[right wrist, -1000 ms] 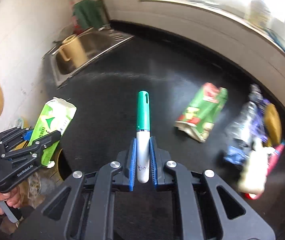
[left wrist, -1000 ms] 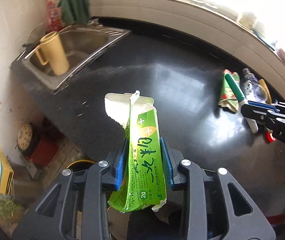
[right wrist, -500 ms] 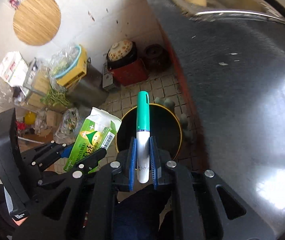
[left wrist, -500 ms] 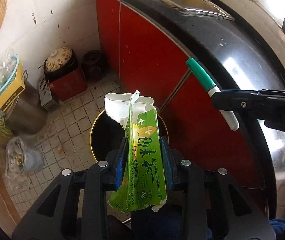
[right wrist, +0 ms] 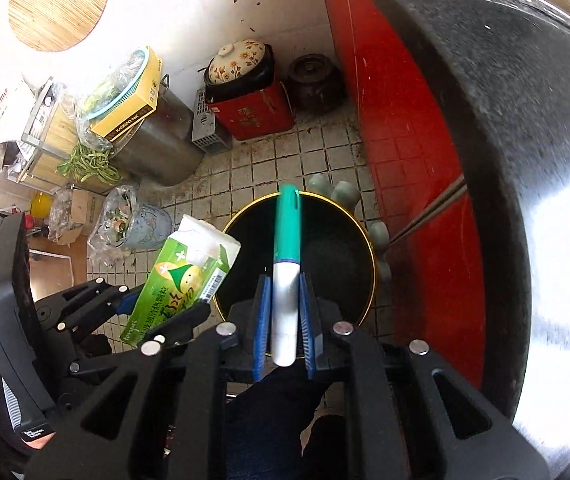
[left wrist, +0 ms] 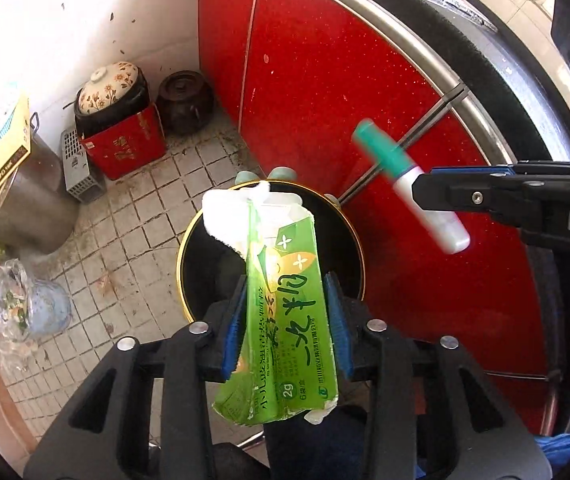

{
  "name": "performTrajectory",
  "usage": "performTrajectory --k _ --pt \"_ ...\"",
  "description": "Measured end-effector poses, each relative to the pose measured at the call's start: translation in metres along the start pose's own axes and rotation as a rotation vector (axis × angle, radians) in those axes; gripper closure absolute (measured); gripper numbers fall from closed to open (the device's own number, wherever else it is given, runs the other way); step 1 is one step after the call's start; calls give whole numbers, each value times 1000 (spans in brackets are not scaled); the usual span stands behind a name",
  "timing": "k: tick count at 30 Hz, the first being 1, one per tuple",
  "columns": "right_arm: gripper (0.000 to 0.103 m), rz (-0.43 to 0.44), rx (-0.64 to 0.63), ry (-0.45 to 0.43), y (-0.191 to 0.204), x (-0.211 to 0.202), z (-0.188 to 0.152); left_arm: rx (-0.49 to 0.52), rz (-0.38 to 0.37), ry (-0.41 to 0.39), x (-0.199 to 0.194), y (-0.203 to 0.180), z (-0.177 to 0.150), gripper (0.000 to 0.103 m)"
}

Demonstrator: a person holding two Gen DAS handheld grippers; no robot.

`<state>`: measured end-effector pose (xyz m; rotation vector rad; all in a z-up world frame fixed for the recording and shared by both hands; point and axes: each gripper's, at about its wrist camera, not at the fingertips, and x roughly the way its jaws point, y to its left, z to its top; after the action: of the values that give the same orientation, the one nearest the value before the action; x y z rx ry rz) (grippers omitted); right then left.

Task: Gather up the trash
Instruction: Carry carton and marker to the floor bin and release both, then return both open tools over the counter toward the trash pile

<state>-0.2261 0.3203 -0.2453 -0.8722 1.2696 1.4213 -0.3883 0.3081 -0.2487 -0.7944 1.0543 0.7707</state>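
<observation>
1. Left gripper (left wrist: 285,280): points steeply down; jaws have just been opening. The green carton (left wrist: 285,320) stands between the blue pads, torn white end away from the gripper. Its sides lie against both pads; cannot tell whether they press on it.
2. Right gripper (right wrist: 283,280): also points steeply down; jaws have just been opening. The marker (right wrist: 287,232), green cap and white barrel, is between the pads, cap end outward. A thin gap shows on each side of the barrel, so the pads are off it.
3. In the left wrist view the marker is blurred at 2 o'clock, and the right gripper enters from 3 o'clock. In the right wrist view the left gripper with the carton sits at 8 o'clock.
4. Black bin (left wrist: 183,264), gold rim, on the floor directly beneath both grippers. Carton and marker both overlap its mouth.
5. Red cabinet front (left wrist: 325,100) is just beside the bin, from 12 to 4 o'clock. The dark countertop (right wrist: 505,160) is above it.
6. Tiled floor (left wrist: 133,220) fills 7 to 10 o'clock. At 10 to 11 o'clock a floral-lidded pot (left wrist: 109,88) sits on a red box, with a dark jar (left wrist: 185,100) beside it.
</observation>
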Motion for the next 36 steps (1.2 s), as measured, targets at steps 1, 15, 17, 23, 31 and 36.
performTrajectory --k 1,15,17,23,31,36 --pt "63 -4 6 -2 1 1 1 6 -4 0 0 -1 1 61" --pt "15 -28 63 -289 -14 -162 -51 121 24 -117 -72 -51 21 7" --pt "12 -101 102 -339 -28 -192 -70 172 15 -141 -88 -79 31 7" --pt "11 -358 415 -472 -110 -283 -169 419 -120 -181 -109 -200 55 7" --pt "11 -570 898 -573 -183 -355 -343 801 -343 -153 -125 -388 35 7" --pt "11 -613 1051 -623 -188 -375 -424 917 -403 -111 -135 -449 7 7"
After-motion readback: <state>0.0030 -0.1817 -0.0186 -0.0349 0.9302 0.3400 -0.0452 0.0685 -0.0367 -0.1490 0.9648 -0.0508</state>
